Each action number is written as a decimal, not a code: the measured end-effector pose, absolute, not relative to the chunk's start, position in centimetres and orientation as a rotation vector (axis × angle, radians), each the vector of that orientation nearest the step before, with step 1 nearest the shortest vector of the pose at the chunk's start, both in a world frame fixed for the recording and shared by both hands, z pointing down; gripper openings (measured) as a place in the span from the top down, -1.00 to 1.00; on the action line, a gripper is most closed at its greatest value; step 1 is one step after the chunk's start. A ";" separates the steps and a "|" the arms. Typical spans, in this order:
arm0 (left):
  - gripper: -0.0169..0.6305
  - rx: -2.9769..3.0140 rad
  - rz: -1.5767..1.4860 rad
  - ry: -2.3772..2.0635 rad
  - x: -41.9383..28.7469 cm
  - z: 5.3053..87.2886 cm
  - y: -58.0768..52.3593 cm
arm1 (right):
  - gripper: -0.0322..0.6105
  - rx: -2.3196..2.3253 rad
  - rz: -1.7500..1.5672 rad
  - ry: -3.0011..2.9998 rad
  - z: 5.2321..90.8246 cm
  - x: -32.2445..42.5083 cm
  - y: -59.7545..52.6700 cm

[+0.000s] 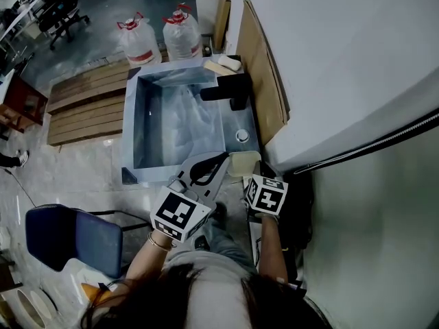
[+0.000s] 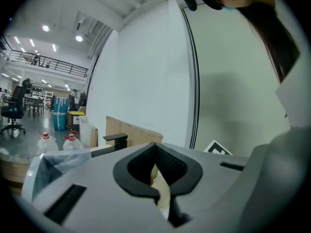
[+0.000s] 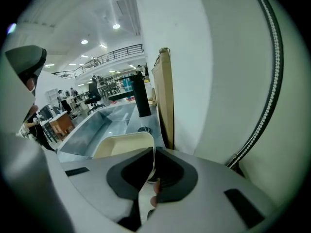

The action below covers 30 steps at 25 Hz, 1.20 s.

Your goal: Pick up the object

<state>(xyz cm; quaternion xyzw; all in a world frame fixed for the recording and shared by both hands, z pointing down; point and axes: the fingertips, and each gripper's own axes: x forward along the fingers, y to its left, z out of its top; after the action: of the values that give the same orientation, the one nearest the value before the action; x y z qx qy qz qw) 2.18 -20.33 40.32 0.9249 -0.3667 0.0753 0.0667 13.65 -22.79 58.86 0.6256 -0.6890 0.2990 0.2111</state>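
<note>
We find the cream tub [image 1: 243, 163] at the near right corner of the sink [image 1: 130, 115], close below the black tap [image 1: 230, 88]; the right gripper [image 3: 151, 181] has its jaws drawn narrow onto the tub's rim [image 3: 124, 144]; the left gripper [image 2: 163, 194] reaches in from the tub's other side, jaws likewise narrow, the cream wall [image 2: 156, 174] showing between them.

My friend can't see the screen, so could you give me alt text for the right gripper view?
The right gripper is shut on the wall of a cream tub, seen close up from just behind its jaws. Beyond lie a steel sink and a black tap, with a cardboard sheet standing against a white wall on the right.
</note>
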 end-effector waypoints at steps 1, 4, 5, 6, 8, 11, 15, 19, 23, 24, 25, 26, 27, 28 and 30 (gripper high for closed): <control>0.92 2.790 0.226 -1.110 2.1 40.2 -20.0 | 0.79 1.745 0.832 -1.921 58.5 13.7 -22.6; 0.92 2.797 0.221 -1.117 1.8 39.8 -19.3 | 0.79 1.763 0.829 -1.945 57.2 13.7 -22.0; 0.92 2.800 0.218 -1.119 1.7 39.6 -19.0 | 0.79 1.767 0.825 -1.952 56.8 13.7 -21.9; 0.92 2.803 0.216 -1.122 1.6 39.4 -18.8 | 0.79 1.771 0.820 -1.958 56.4 13.7 -21.7; 0.92 2.809 0.210 -1.127 1.5 39.1 -18.2 | 0.79 1.777 0.812 -1.971 55.7 13.7 -21.3; 0.92 2.817 0.197 -1.135 1.4 38.4 -17.3 | 0.79 1.794 0.813 -1.996 54.2 13.6 -20.5; 0.92 2.825 0.180 -1.147 0.9 37.6 -16.2 | 0.79 1.821 0.796 -2.037 51.8 13.3 -19.4; 0.92 2.834 0.153 -1.160 0.3 36.9 -15.3 | 0.79 1.854 0.759 -2.081 49.2 13.0 -18.4; 0.92 2.846 0.129 -1.171 -0.1 36.2 -14.6 | 0.79 1.891 0.701 -2.125 46.7 12.8 -17.5; 0.92 2.845 0.121 -1.172 -0.2 36.0 -14.4 | 0.79 1.902 0.686 -2.137 46.0 12.8 -17.2; 0.92 2.845 0.114 -1.174 -0.3 35.8 -14.2 | 0.79 1.912 0.670 -2.148 45.3 12.8 -16.9; 0.92 2.846 0.109 -1.177 -0.4 35.6 -14.0 | 0.79 1.922 0.654 -2.158 44.6 12.7 -16.6; 0.92 2.849 0.106 -1.181 -0.6 35.4 -13.8 | 0.79 1.930 0.640 -2.168 44.0 12.6 -16.3; 0.92 2.852 0.103 -1.186 -0.8 35.2 -13.6 | 0.79 1.937 0.627 -2.179 43.4 12.5 -16.0; 0.92 2.854 0.089 -1.193 -1.0 34.8 -13.3 | 0.79 1.951 0.600 -2.199 42.1 12.4 -15.4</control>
<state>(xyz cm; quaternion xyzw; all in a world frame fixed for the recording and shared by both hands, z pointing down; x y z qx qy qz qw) -1.05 -13.26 34.76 0.9220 -0.3853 0.0289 0.0234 12.41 -15.44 42.13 0.6487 -0.7310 0.1995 0.0706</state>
